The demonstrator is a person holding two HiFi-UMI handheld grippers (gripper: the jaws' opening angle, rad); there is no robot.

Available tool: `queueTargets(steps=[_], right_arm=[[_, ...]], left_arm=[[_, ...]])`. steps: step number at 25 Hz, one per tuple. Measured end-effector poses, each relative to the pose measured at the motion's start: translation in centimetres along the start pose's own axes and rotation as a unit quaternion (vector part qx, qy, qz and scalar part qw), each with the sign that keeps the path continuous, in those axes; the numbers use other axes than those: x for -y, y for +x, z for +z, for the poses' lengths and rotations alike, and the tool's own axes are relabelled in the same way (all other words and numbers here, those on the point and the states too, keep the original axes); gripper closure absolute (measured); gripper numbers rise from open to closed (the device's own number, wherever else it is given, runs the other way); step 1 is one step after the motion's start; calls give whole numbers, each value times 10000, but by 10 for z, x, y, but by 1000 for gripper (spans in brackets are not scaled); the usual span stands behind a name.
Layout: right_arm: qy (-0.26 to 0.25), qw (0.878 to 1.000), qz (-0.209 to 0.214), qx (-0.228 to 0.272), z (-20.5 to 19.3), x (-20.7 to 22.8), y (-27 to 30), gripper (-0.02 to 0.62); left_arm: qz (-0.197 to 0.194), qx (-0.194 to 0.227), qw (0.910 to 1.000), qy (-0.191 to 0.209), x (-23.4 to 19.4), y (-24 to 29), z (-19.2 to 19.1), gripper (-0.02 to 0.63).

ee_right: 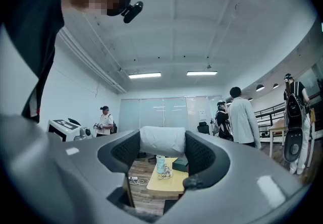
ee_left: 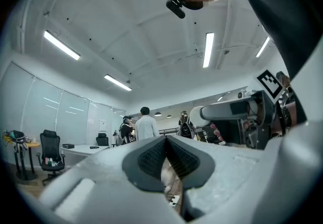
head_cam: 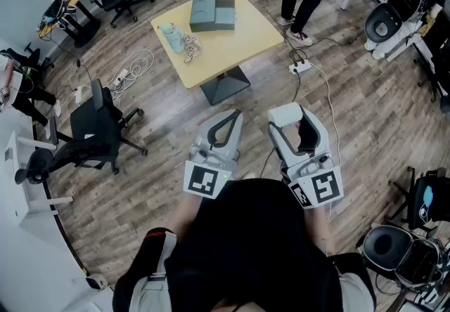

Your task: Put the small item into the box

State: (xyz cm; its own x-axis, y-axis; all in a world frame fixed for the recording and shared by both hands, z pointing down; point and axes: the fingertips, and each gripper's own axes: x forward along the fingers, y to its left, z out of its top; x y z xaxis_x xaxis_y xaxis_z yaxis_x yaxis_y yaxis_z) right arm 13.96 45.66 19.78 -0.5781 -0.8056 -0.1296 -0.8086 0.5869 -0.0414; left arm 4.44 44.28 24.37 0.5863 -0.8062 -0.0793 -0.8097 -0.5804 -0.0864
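left gripper (ee_left: 165, 141): closed, empty | right gripper (head_cam: 297, 121): wide, clamping small item (ee_right: 162, 140)

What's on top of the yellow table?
A grey-green box, a pale blue cup and a small tangled thing beside the cup. Whatever is inside the box is hidden from here.

Both grippers are out in front of the torso, side by side and roughly level. The left gripper (head_cam: 232, 119) has its jaws pressed together with nothing between the pads. The right gripper (head_cam: 294, 118) has its jaws spread wide — a small white item (ee_right: 162, 140) is wedged pad to pad. The marker cubes sit nearest the body.
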Motion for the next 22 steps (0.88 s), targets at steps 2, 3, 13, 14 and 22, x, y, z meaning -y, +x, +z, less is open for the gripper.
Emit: queueTargets(steps=[2, 3, 13, 14, 22], right_arm=[[33, 10000, 23, -21, -2, -2, 0, 315], [60, 10000, 36, -32, -3, -2, 0, 316], [116, 9997, 182, -109, -11, -1, 9, 316], [124, 9997, 177, -118, -12, 0, 10, 316], [111, 9997, 68, -196, -16, 5, 6, 316]], left_arm=[[55, -36, 10000, -46, -1, -3, -2, 604], [81, -53, 9999, -62, -2, -4, -3, 604], [198, -85, 9998, -15, -8, -3, -8, 604], [195, -106, 9998, -24, -8, -3, -9, 604], [139, -96, 9999, -11, -3, 2, -10, 604]])
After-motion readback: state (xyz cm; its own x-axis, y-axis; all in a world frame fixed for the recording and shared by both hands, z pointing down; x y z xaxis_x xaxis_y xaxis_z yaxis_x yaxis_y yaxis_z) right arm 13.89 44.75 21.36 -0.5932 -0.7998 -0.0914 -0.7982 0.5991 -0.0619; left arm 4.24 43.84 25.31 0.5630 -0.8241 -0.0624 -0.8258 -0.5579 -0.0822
